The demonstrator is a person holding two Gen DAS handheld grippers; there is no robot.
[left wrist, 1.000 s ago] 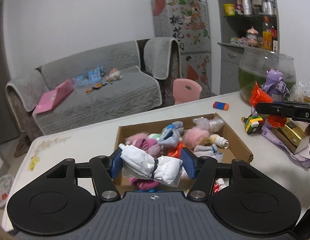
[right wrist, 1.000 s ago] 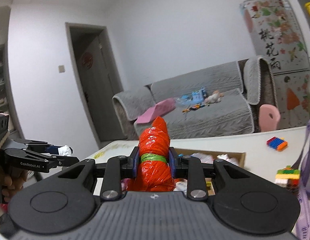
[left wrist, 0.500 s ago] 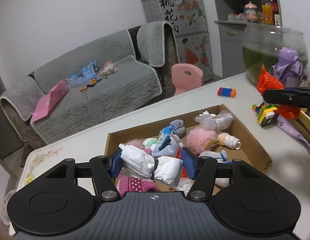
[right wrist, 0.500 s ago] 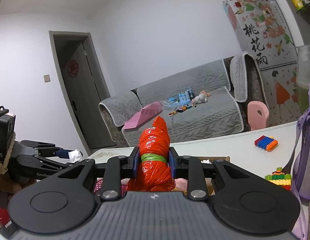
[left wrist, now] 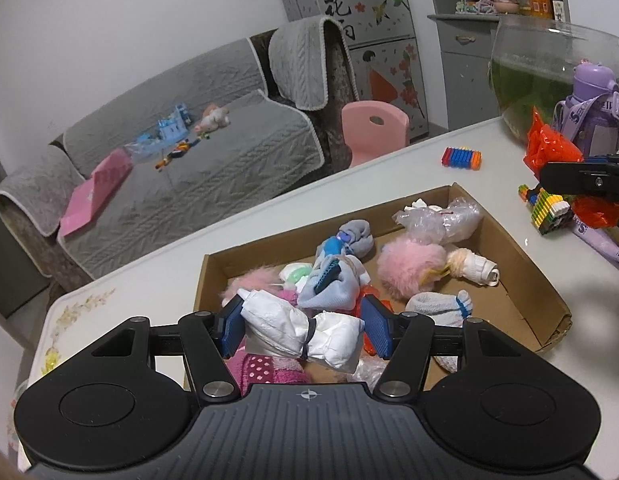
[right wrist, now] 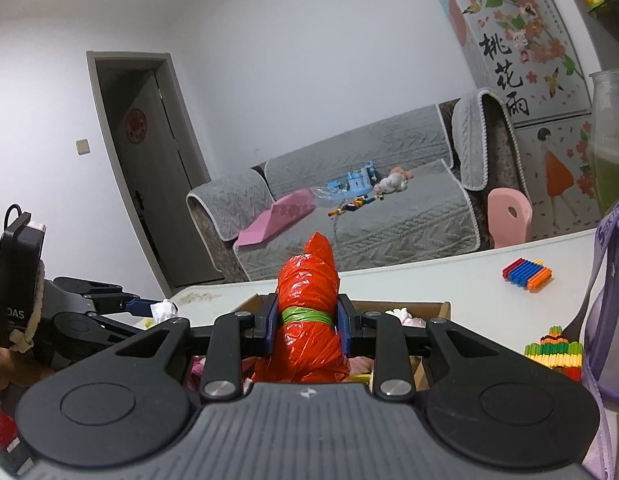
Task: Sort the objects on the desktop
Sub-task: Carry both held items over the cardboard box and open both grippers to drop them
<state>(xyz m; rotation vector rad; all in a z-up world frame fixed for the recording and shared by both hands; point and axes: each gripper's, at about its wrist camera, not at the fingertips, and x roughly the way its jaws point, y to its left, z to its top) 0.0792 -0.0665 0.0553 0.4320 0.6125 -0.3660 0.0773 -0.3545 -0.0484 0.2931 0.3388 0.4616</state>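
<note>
The white plastic bundle tied with a dark band [left wrist: 299, 332] lies crosswise between the blue pads of the left gripper [left wrist: 305, 330], clamped above the brown cardboard tray [left wrist: 521, 264]. The right gripper [right wrist: 307, 330] grips a red plastic bundle with a green band [right wrist: 307, 292], pointing upward.

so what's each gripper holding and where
Left gripper: white tied bag, gripped at both ends. Right gripper: orange tied bag, clamped at its green band.

We see a white bundle [left wrist: 301, 334] banded black, a red bag [right wrist: 307, 312] banded green, a brown cardboard box [left wrist: 521, 256], and a pink-dotted sock [left wrist: 269, 372].
</note>
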